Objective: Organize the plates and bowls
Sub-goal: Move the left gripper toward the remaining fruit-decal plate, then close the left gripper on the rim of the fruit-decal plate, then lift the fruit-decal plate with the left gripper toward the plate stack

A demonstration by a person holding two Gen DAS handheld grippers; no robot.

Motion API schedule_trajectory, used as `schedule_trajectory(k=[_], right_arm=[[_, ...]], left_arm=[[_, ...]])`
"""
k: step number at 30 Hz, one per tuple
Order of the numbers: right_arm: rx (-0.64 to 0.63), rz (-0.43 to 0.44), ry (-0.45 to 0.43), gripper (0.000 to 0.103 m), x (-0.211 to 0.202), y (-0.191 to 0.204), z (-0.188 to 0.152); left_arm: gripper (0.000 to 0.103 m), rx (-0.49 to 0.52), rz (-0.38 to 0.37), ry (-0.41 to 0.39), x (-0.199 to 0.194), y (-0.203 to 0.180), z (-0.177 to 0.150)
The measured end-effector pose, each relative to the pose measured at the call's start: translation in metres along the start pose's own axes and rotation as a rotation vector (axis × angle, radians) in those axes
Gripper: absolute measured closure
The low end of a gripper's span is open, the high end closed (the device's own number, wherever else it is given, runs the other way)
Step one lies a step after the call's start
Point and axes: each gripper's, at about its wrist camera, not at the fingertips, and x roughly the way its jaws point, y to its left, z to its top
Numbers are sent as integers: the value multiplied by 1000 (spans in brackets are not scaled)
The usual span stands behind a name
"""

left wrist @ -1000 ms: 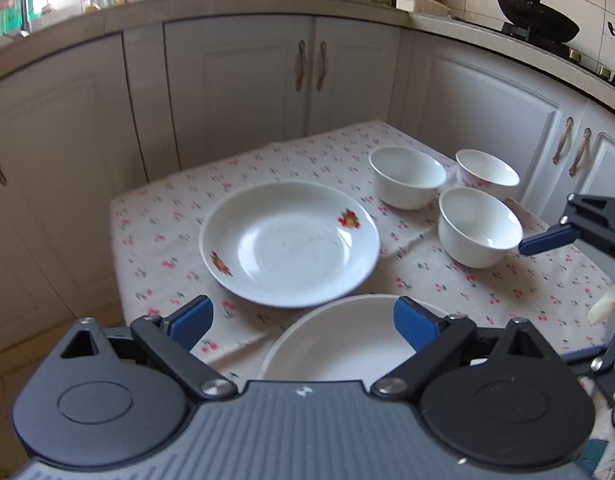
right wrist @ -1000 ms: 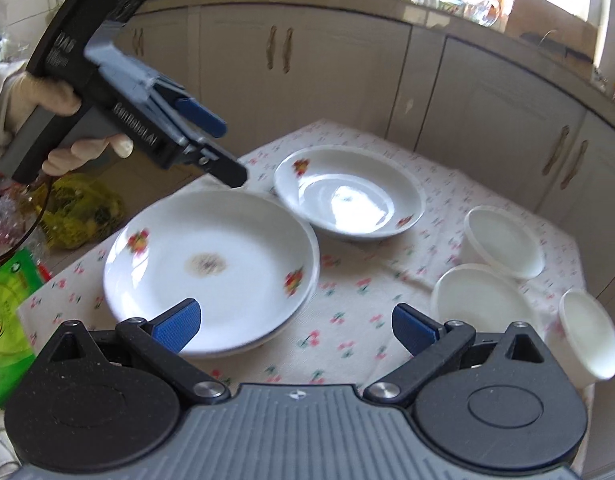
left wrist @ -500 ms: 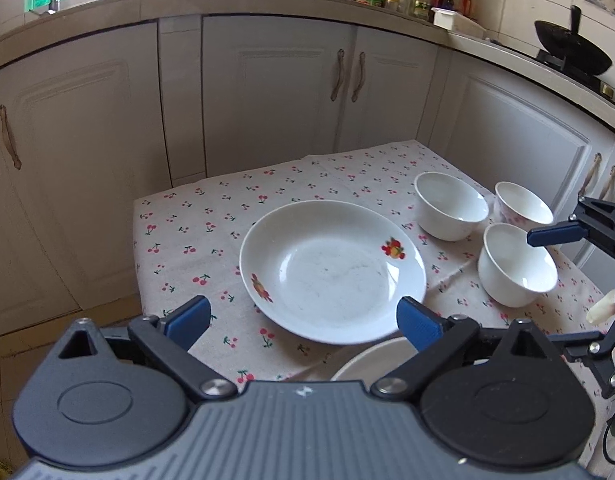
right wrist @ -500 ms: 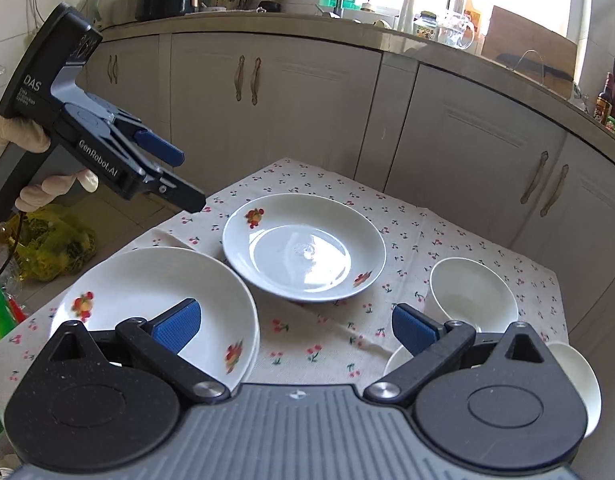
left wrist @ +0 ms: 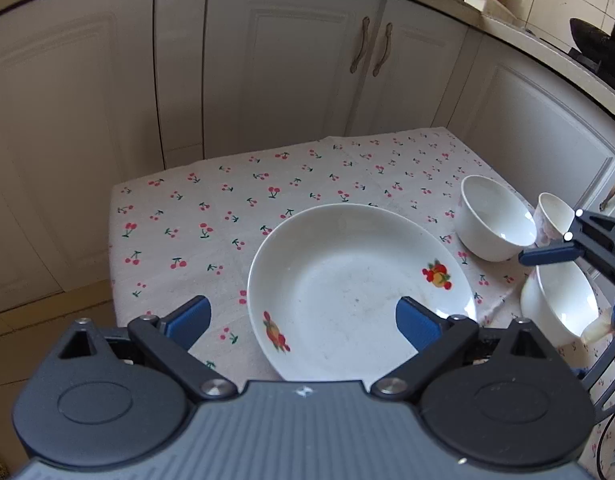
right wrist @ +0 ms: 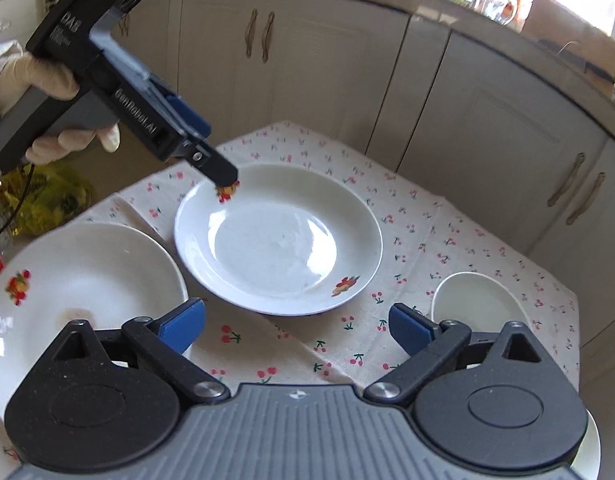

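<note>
A white plate with fruit prints (left wrist: 359, 292) (right wrist: 277, 238) lies on the cherry-print tablecloth (left wrist: 235, 208). My left gripper (left wrist: 303, 320) is open, its blue pads above the plate's near rim; from the right wrist view its tips (right wrist: 211, 152) hang over the plate's far-left rim. A second plate (right wrist: 79, 300) lies at the near left. My right gripper (right wrist: 297, 326) is open and empty above the cloth. Three white bowls (left wrist: 493, 218) (left wrist: 555, 210) (left wrist: 559, 306) stand at the right; one shows in the right wrist view (right wrist: 479, 300).
White kitchen cabinets (left wrist: 291, 60) surround the small table on the far sides. The right gripper's tip (left wrist: 547, 256) hangs over the bowls. A yellow-green bag (right wrist: 39, 204) lies on the floor at the left. A black pan (left wrist: 595, 40) sits on the counter.
My left gripper has moved forward and down over the far plate; the nearer plate has left its view. My right gripper has moved closer to the table.
</note>
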Motion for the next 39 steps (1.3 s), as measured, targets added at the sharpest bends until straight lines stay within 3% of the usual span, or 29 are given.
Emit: schedule_trajectory(k=[15,21,39], right_arm=[[6,76,128,8,53,-8,9],[-15,82,127,8,56,-3,11],[5,118,139,8,67,-7,12]], left_arm=[[11,-25,-82,105,57,7,20],[21,6,-129,167,71,7,28],[23,64,-202,266,91,9,49]])
